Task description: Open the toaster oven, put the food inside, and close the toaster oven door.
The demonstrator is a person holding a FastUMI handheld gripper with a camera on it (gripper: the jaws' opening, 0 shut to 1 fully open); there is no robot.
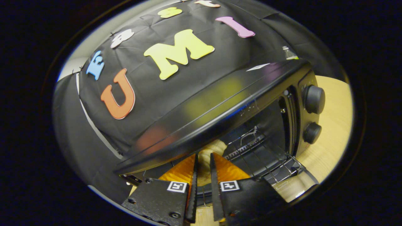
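The black toaster oven [207,106] stands open, and I look into its cavity from just under its top edge. A wire rack [257,153] lies inside. My gripper [203,156] reaches into the opening with its fingers close together. A pale, bread-like piece of food [216,147] sits pinched between them, and its rounded end pokes out just beyond the fingertips, above the left part of the rack. The lowered door [298,180] shows below the rack, to the right of my fingers.
Two black knobs [314,99] [312,132] sit on the oven's right panel. The oven rests on a light wooden table [334,125]. A small clear bottle [289,54] peeks up behind the oven's far corner. The booth's black cloth wall hangs close behind.
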